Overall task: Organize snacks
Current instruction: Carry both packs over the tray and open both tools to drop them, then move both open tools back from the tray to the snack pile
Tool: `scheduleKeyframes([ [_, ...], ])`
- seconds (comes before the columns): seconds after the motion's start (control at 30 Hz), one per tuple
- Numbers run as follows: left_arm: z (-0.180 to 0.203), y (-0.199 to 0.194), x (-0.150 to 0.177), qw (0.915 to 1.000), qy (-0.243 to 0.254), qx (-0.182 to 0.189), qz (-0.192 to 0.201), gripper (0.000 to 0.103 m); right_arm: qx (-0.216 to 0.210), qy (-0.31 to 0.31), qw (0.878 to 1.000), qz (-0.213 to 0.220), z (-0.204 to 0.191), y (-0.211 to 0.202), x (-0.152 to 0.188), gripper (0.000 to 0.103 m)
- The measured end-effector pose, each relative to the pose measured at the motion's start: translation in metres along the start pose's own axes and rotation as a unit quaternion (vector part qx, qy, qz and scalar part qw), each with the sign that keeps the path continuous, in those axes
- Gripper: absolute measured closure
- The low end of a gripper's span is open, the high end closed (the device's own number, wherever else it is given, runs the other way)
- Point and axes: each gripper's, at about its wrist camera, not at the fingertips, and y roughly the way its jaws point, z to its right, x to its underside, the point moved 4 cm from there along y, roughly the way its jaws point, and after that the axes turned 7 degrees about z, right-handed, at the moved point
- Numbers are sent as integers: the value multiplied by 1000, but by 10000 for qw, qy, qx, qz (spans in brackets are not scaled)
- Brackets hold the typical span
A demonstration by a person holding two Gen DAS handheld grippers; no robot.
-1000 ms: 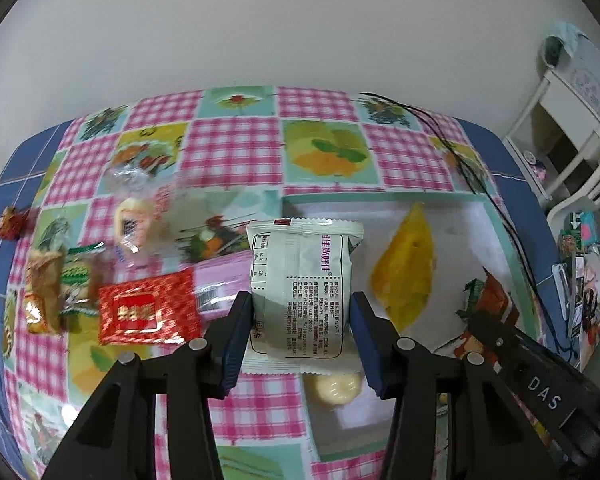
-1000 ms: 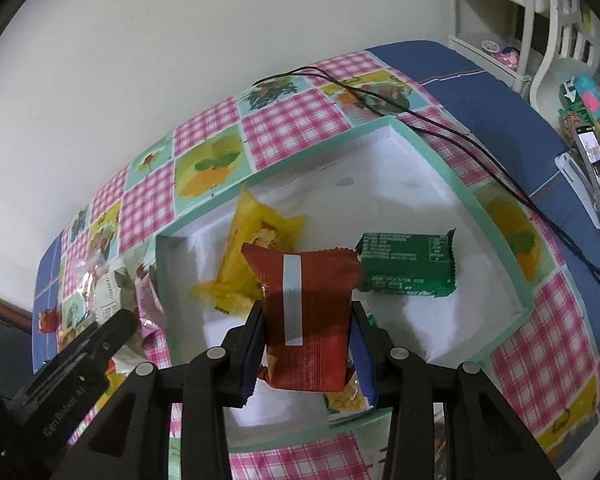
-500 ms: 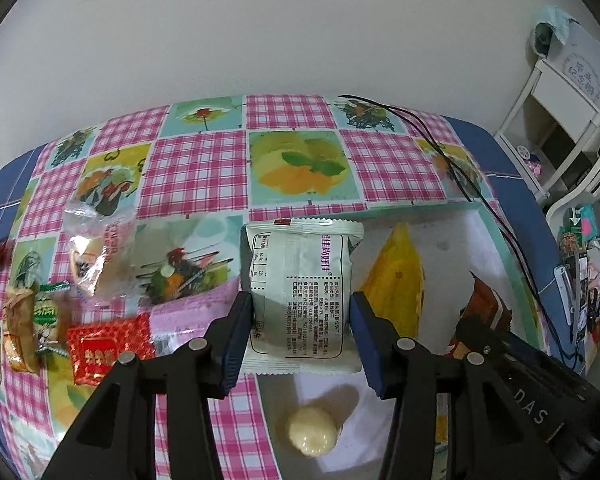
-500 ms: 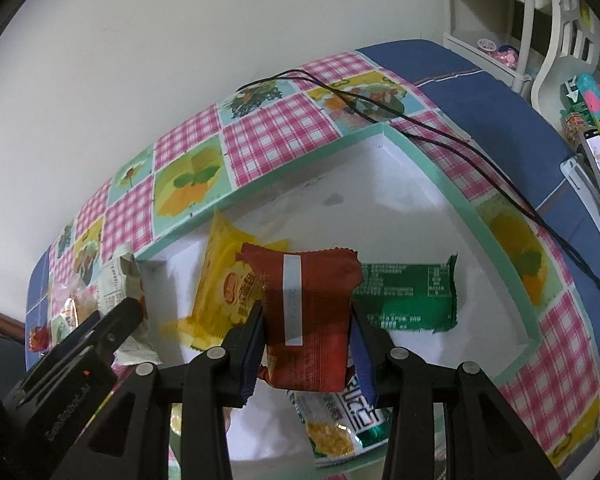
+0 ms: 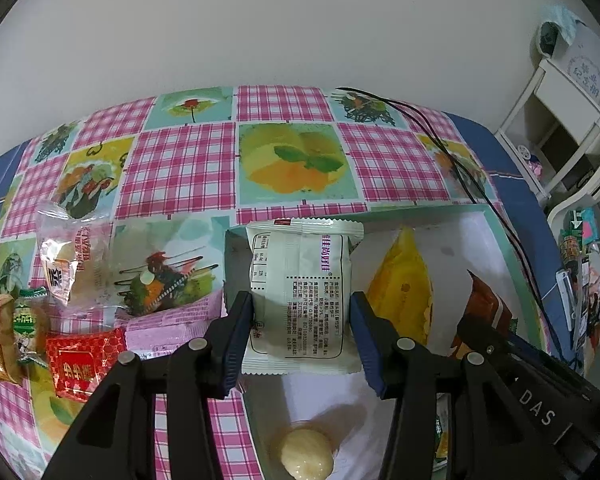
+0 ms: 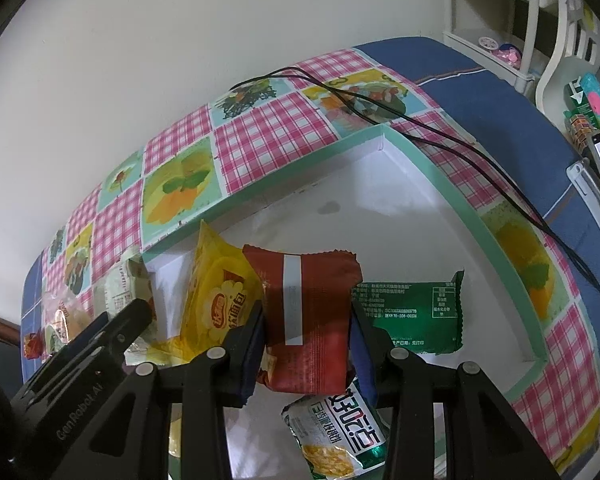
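My left gripper (image 5: 302, 340) is shut on a white snack packet (image 5: 302, 296), held over the left edge of the white box with a green rim (image 5: 512, 248). My right gripper (image 6: 306, 354) is shut on a dark red snack packet (image 6: 306, 312) above the box (image 6: 432, 168). Inside the box lie a yellow packet (image 5: 404, 292) (image 6: 216, 300), a green packet (image 6: 410, 316), a green-and-white corn snack packet (image 6: 340, 436) and a pale round sweet (image 5: 306, 454). The right gripper's body with the red packet (image 5: 488, 312) shows at the right of the left wrist view.
Loose snacks lie on the checked tablecloth left of the box: a red packet (image 5: 82, 362), a clear wrapped pastry (image 5: 66, 256), a pink packet (image 5: 168, 320) and small brown and green ones (image 5: 16, 332). A black cable (image 6: 440, 136) runs past the box's far corner. White shelves (image 5: 568, 120) stand at right.
Both grippers have moved farther over the table with their packets, and lower. The box looks bigger and nearer in both views. The corn snack packet has come into sight below the red packet.
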Motion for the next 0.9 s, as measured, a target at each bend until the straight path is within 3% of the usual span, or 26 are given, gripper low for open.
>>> scheduleKeyframes([
  [0.47, 3, -7, 0, 9998, 40, 143, -131, 52, -19, -10, 10000, -11, -1, -2, 1, 60],
  [0.8, -19, -17, 8, 9988, -210, -72, -433, 47, 106, -213, 9997, -50, -4, -8, 5, 60],
  [0.83, -21, -17, 8, 9986, -239, -98, -464, 42, 132, -261, 9996, -61, -5, -8, 6, 57],
  [0.9, -26, -17, 10, 9983, -276, -146, -488, 35, 179, -337, 9993, -57, -7, -9, 8, 41],
])
